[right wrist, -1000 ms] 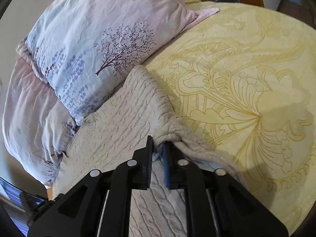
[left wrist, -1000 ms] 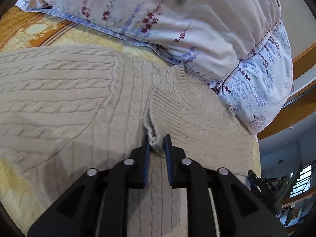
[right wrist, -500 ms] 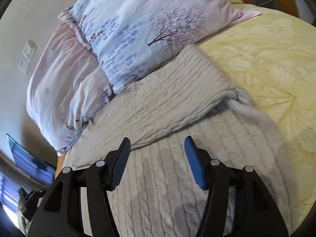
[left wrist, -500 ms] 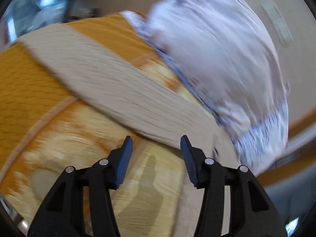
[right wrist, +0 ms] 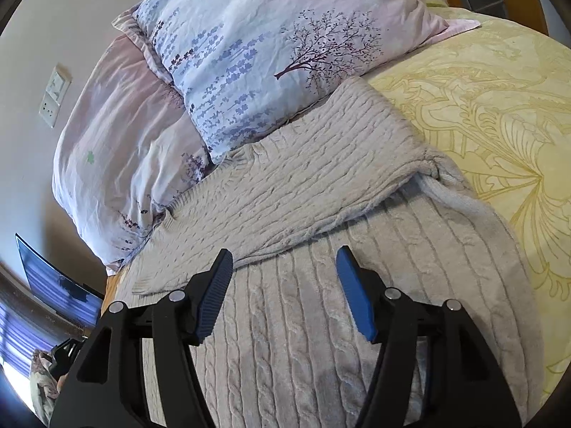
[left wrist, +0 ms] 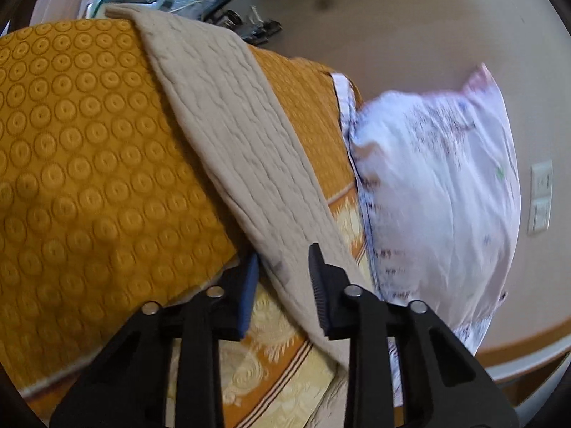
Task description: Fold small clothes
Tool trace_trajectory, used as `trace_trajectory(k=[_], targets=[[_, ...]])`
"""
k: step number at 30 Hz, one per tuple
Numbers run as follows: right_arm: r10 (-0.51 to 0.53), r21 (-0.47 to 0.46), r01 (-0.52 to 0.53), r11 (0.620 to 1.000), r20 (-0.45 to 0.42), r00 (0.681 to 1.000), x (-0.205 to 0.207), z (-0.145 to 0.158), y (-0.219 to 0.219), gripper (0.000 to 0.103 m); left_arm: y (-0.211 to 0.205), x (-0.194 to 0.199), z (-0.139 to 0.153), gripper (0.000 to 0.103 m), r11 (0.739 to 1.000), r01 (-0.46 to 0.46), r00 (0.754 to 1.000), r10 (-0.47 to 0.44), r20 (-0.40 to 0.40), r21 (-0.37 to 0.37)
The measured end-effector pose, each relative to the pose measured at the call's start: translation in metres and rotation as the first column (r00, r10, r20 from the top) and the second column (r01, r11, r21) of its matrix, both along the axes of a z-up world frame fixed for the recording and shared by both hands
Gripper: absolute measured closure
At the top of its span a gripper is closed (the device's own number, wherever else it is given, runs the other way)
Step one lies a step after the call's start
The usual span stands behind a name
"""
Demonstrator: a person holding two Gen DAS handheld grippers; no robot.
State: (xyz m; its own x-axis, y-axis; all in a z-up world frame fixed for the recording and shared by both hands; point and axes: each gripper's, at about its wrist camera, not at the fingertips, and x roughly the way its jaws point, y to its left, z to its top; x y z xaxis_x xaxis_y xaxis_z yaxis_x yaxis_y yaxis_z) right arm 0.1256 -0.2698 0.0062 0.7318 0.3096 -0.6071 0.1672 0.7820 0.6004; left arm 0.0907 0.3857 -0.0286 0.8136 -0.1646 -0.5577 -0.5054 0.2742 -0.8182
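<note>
A beige cable-knit sweater (right wrist: 321,314) lies flat on the bed, with one sleeve (right wrist: 296,192) folded across its upper body. My right gripper (right wrist: 285,278) is open and empty, hovering just above the folded sleeve's lower edge. In the left wrist view the other sleeve (left wrist: 235,149) stretches out straight over the orange bedspread (left wrist: 89,178). My left gripper (left wrist: 282,281) is open, its jaws on either side of that sleeve near its inner end, not closed on it.
Two floral pillows (right wrist: 271,53) lie against the wall behind the sweater; one shows in the left wrist view (left wrist: 435,185). The yellow patterned bedspread (right wrist: 499,107) extends to the right. A screen (right wrist: 57,285) and clutter stand beyond the bed's left edge.
Both grippers let go of the sweater and opened. The right one pulled back from the folded sleeve. The left one swung away to the outstretched sleeve.
</note>
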Motion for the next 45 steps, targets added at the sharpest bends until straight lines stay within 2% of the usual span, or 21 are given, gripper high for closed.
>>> trace_trajectory(k=[3,6,8,10,13,17,21,24,27,28,30,32,33,35,36,37,38,40,42,43,45], targets=[[0.003,0.003,-0.003,1.000,0.002,1.000,0.000,0.000,0.000,0.039,0.007,0.000,-0.002,0.080,0.999,-0.030,1.000,0.030,0.000,-0.023],[0.007,0.010,-0.007,1.000,0.005,1.000,0.000,0.000,-0.001,0.039,0.010,0.002,-0.002,0.085,0.999,-0.046,0.999,0.046,-0.011,-0.012],[0.013,0.015,-0.013,1.000,0.008,1.000,0.000,0.000,0.000,0.038,0.012,0.003,-0.001,0.097,0.999,-0.050,0.998,0.050,-0.023,-0.003],[0.020,0.022,-0.020,1.000,0.011,1.000,0.001,0.000,0.000,0.038,0.009,0.003,0.005,0.097,0.998,-0.056,0.998,0.056,-0.012,0.012],[0.026,0.034,-0.026,0.999,0.015,1.000,0.001,-0.001,-0.001,0.038,-0.003,0.008,0.028,0.098,0.997,-0.049,0.998,0.046,0.045,0.063],[0.031,0.047,-0.032,0.998,0.022,0.999,0.000,-0.001,-0.002,0.038,-0.034,0.025,0.069,0.098,0.991,0.018,0.990,-0.036,0.133,0.133],[0.031,0.058,-0.032,0.998,0.029,0.999,-0.001,0.000,-0.003,0.038,-0.092,0.053,0.109,0.098,0.960,0.152,0.959,-0.201,0.199,0.234],[0.029,0.061,-0.031,0.998,0.031,0.999,-0.002,0.000,-0.003,0.038,-0.154,0.078,0.127,0.098,0.908,0.287,0.907,-0.360,0.219,0.306],[0.029,0.060,-0.031,0.998,0.031,0.999,-0.002,-0.001,-0.003,0.038,-0.227,0.099,0.126,0.098,0.823,0.436,0.827,-0.526,0.199,0.365],[0.028,0.058,-0.029,0.998,0.030,0.999,-0.002,-0.001,-0.003,0.038,-0.254,0.105,0.121,0.098,0.786,0.486,0.795,-0.579,0.179,0.382],[0.029,0.050,-0.031,0.998,0.024,0.999,-0.002,0.000,-0.002,0.038,-0.312,0.117,0.102,0.097,0.694,0.596,0.720,-0.685,0.114,0.405],[0.036,0.030,-0.037,0.999,0.007,0.999,-0.002,0.002,-0.001,0.038,-0.347,0.124,0.083,0.096,0.623,0.659,0.672,-0.739,0.041,0.422],[0.046,0.019,-0.046,0.999,0.002,0.999,-0.002,0.004,0.000,0.038,-0.368,0.127,0.071,0.096,0.572,0.693,0.646,-0.762,-0.027,0.439],[0.058,-0.010,-0.058,0.998,0.004,0.998,-0.004,0.010,0.001,0.038,-0.381,0.124,0.056,0.086,0.527,0.727,0.620,-0.779,-0.090,0.440],[0.067,-0.026,-0.067,0.997,0.008,0.998,-0.005,0.014,0.001,0.038,-0.382,0.121,0.053,0.083,0.515,0.738,0.610,-0.786,-0.104,0.436],[0.086,-0.046,-0.085,0.995,0.014,0.996,-0.005,0.022,0.002,0.038,-0.379,0.116,0.054,0.074,0.505,0.746,0.597,-0.796,-0.102,0.434],[0.104,-0.063,-0.102,0.993,0.019,0.994,-0.003,0.028,0.003,0.038,-0.373,0.111,0.056,0.063,0.505,0.745,0.595,-0.799,-0.093,0.435],[0.179,-0.110,-0.172,0.979,0.053,0.982,0.002,0.048,0.014,0.038,-0.349,0.098,0.066,0.056,0.527,0.715,0.615,-0.786,-0.056,0.459],[0.284,-0.185,-0.264,0.947,0.093,0.954,0.009,0.066,0.036,0.038,-0.323,0.085,0.072,0.056,0.558,0.677,0.647,-0.762,-0.027,0.479],[0.360,-0.239,-0.327,0.914,0.109,0.927,0.015,0.076,0.056,0.039,-0.305,0.081,0.074,0.058,0.586,0.654,0.675,-0.737,-0.019,0.477],[0.462,-0.310,-0.411,0.858,0.113,0.880,0.024,0.086,0.088,0.040,-0.284,0.082,0.071,0.064,0.619,0.631,0.710,-0.704,-0.026,0.468]])
